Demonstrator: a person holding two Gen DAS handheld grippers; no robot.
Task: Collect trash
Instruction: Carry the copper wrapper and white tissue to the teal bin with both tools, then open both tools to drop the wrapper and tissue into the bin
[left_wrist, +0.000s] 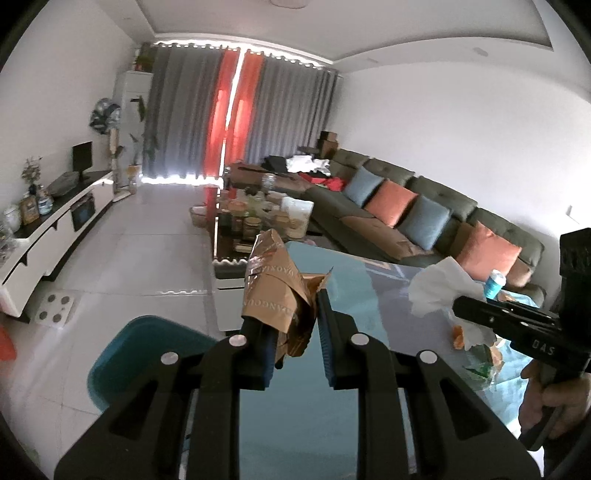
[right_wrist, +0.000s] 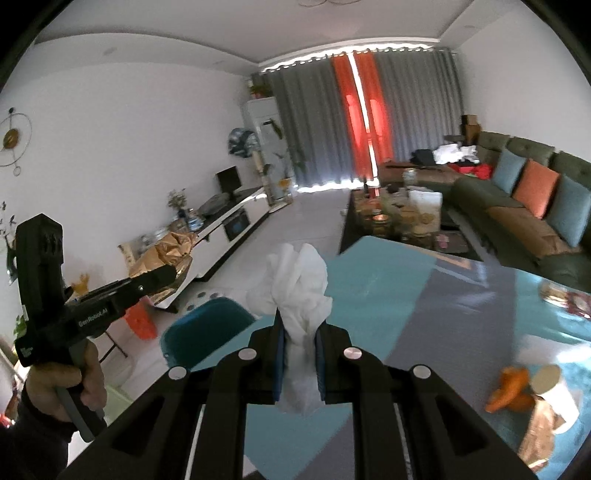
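Both our tongs are clamped on rubbish: our left gripper (left_wrist: 297, 317) pinches a crumpled gold-brown foil wrapper (left_wrist: 275, 291) between its blue pads, the wrapper sticking up and leaning left above the fingers, and our right gripper (right_wrist: 301, 339) squeezes a wad of white tissue (right_wrist: 299, 288) that billows above the jaws and hangs down between them. Seen from the left wrist, the right gripper (left_wrist: 456, 302) comes in from the right edge with the tissue (left_wrist: 439, 291) at its tip, and we see the hand (left_wrist: 554, 398) around its handle low at the right. Seen from the right wrist, the left gripper (right_wrist: 173, 273) reaches in from the left with the wrapper (right_wrist: 166, 254) at its end, held by our other hand (right_wrist: 70, 387) at the lower left. We hold both loads above a glossy table (right_wrist: 424, 314) in teal and grey. Past the table's left edge a teal bin (right_wrist: 207, 332) stands on the pale tiled floor, below and left of the tissue; in the left view that bin (left_wrist: 147, 350) sits low left of the wrapper. Still lying on the table at the right are orange peel (right_wrist: 509, 391), a paper cup (right_wrist: 554, 387) on its side just beside the peel, and a brown wrapper (right_wrist: 539, 432) below the cup. Beyond are a cluttered coffee table (left_wrist: 255, 218) and a dark green sofa (left_wrist: 369, 214) with blue and orange cushions
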